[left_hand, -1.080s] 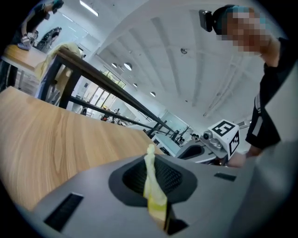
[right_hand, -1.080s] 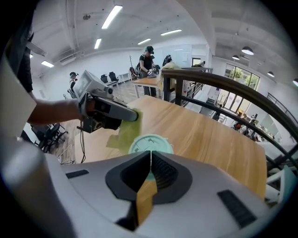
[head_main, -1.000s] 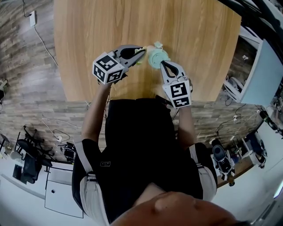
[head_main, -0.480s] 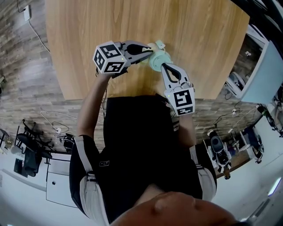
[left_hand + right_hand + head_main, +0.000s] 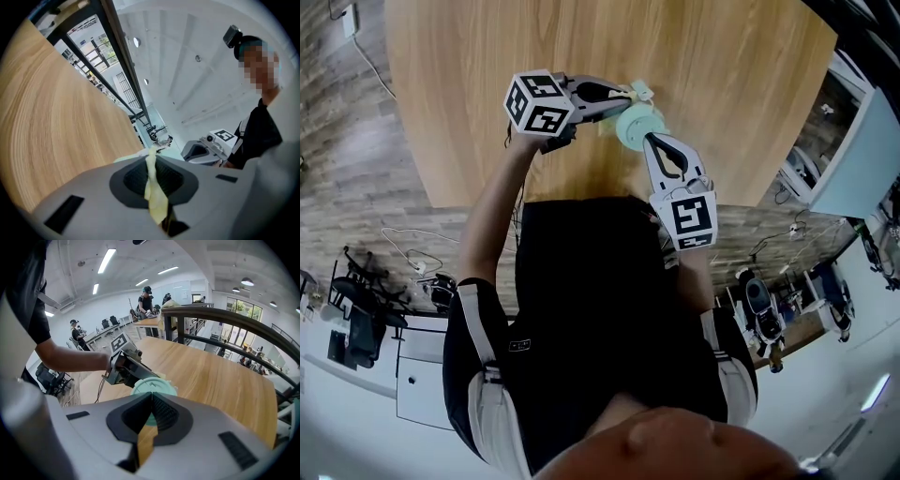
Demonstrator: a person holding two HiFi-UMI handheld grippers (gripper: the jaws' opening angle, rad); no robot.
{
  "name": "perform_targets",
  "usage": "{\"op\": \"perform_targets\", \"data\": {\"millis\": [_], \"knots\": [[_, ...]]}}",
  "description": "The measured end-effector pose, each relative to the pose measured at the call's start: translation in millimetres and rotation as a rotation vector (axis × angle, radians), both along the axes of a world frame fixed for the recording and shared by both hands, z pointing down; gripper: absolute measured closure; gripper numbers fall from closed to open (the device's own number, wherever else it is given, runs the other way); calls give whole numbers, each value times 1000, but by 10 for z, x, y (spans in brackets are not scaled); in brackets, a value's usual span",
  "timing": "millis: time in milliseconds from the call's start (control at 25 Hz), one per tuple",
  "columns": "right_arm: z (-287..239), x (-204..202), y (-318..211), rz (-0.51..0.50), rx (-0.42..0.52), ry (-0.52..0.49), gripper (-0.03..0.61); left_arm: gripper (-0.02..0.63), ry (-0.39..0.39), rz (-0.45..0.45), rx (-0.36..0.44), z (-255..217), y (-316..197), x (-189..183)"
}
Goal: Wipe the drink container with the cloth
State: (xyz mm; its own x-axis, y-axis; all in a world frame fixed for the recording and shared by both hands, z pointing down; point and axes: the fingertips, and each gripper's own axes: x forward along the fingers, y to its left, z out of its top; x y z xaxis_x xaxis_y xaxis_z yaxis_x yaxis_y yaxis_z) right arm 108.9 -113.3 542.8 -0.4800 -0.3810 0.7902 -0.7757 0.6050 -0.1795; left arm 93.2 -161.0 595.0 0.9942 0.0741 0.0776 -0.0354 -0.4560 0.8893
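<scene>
A mint-green lidded drink container [image 5: 637, 120] is over the near part of the wooden table [image 5: 469, 112]. My right gripper [image 5: 649, 139] comes at it from the near side. Its jaws are closed together at the container's near rim, and in the right gripper view [image 5: 151, 394] the round lid [image 5: 154, 383] sits just behind the tips. My left gripper [image 5: 628, 94] reaches in from the left and is shut on a pale yellow cloth [image 5: 153, 192]. The cloth [image 5: 622, 97] is at the container's far-left side, and what it touches is hidden.
The table's near edge [image 5: 581, 199] runs just in front of my body, with wood-pattern floor and cables [image 5: 403, 253] to the left. A dark railing [image 5: 225, 317] runs beyond the table. Other people stand at distant desks [image 5: 146, 301].
The left gripper has swung with the cloth from the container's left side toward its far side. The right gripper and the container have shifted slightly toward the table's near edge.
</scene>
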Motion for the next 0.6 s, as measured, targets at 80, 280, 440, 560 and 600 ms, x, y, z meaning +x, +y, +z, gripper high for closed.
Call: {"op": "perform_targets", "data": {"millis": [80,280,440,560,600], "knots": [[-7,0,-4,2,-1,-3,546,572,13,4,-15,24,-7,19],[-13,-12,-7,4,-2,-2,546,572,9,3,-51,195,-16,38],[-4,-8,15,6,-3,-5,546,572,-28,-37,-104,486,14,41],[-28,6,52,6,-3,-5,547,572,-77,-58,-122,632,70,43],[-44,7,59,4,-2,-5,546,572,-99,-60,-120,671,83,41]]}}
